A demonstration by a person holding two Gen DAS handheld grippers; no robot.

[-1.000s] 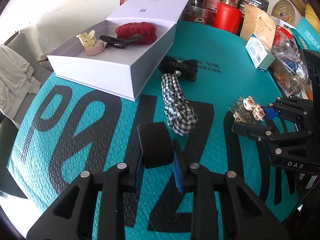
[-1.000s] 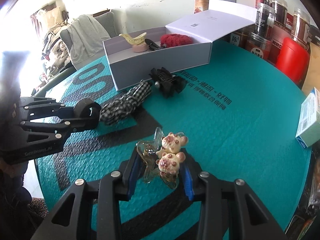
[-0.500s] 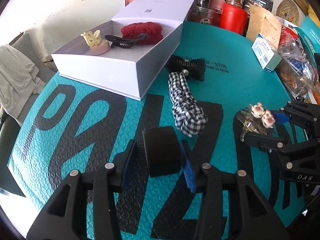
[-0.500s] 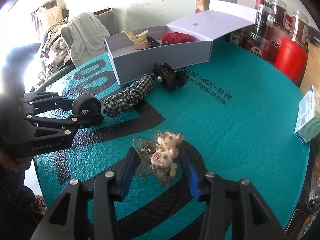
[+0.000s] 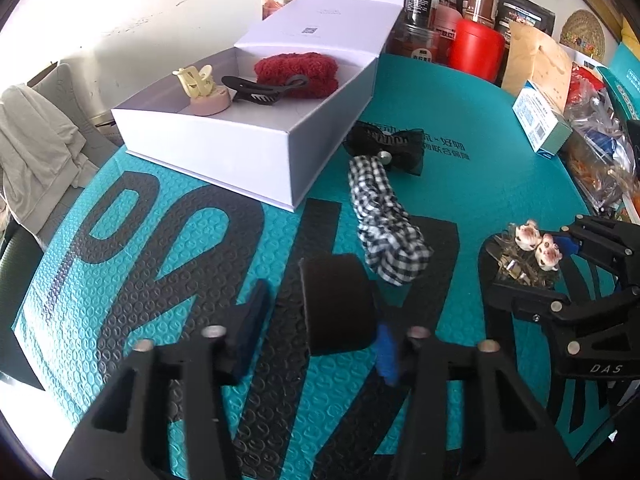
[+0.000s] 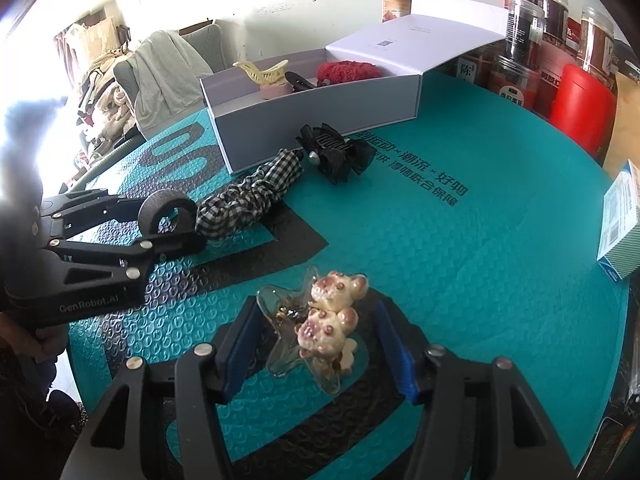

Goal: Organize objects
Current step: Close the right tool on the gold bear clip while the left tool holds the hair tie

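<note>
My left gripper [image 5: 320,328] is open around a black hair band [image 5: 338,304] that rests on the teal mat, with a gap at its left finger. My right gripper [image 6: 318,348] is open around a clear hair claw with two bear heads [image 6: 320,328], which lies on the mat. A checked scrunchie [image 5: 386,224] and a black bow clip [image 5: 386,146] lie between the grippers and the open white box [image 5: 248,156]. The box holds a red scrunchie [image 5: 296,70], a black clip [image 5: 256,90] and a yellow claw [image 5: 194,80] on a pink disc.
Jars [image 5: 424,0] and a red canister [image 5: 476,50] stand at the mat's far edge. A paper bag [image 5: 536,62], a small teal-and-white carton [image 5: 542,120] and plastic packets [image 5: 600,152] crowd the right side. A chair with grey clothes [image 6: 168,68] stands beyond the left edge.
Both grippers have opened. The left let go of the black hair band and the right let go of the bear hair claw; both objects now rest on the mat.
</note>
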